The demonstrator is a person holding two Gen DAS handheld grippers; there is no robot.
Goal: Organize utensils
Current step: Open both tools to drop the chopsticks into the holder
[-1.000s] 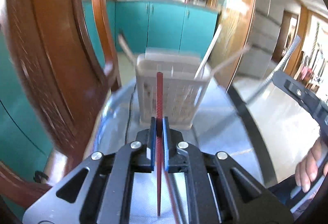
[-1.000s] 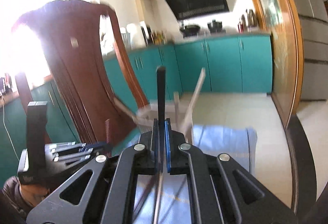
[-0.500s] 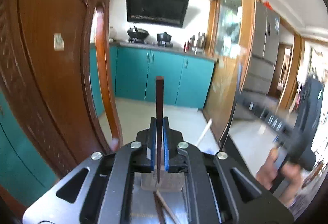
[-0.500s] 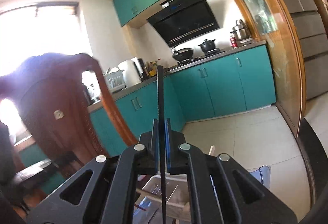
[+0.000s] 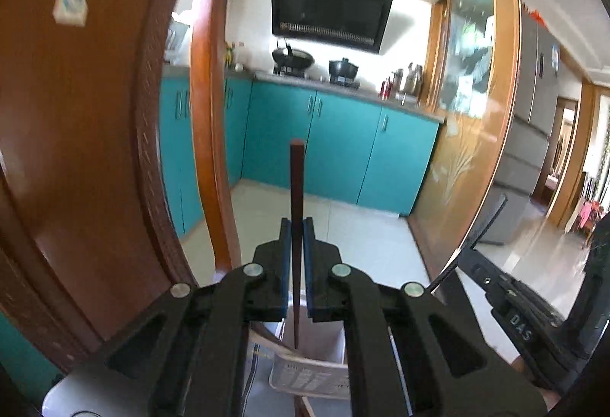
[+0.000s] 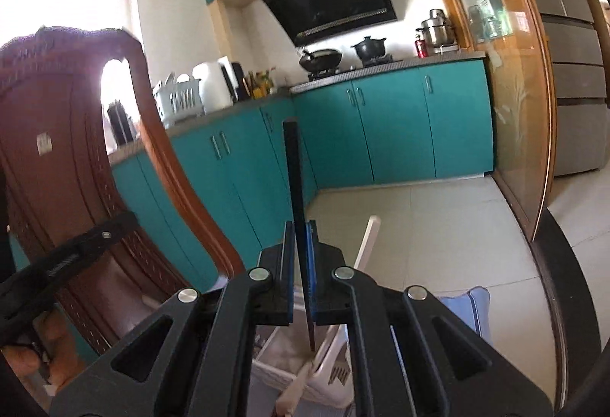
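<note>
My left gripper (image 5: 295, 226) is shut on a dark red chopstick (image 5: 296, 188) held upright, its tip hanging over the white slotted utensil basket (image 5: 309, 375) below. My right gripper (image 6: 301, 228) is shut on a black chopstick (image 6: 294, 169), also upright, its lower tip just above the same basket (image 6: 328, 375). Pale utensil handles (image 6: 368, 239) stick out of the basket. The right gripper's body (image 5: 514, 306) and its black chopstick (image 5: 472, 237) show at the right of the left wrist view.
A carved wooden chair back (image 5: 95, 134) stands close on the left, also in the right wrist view (image 6: 76, 150). A blue cloth (image 6: 467, 310) lies under the basket. Teal cabinets (image 5: 335, 146), a wooden glass door frame (image 6: 522, 111) and tiled floor lie beyond.
Both grippers have tilted upward and risen over the basket, so the chopsticks now stand upright with their tips above it. The basket has dropped to the bottom of both views.
</note>
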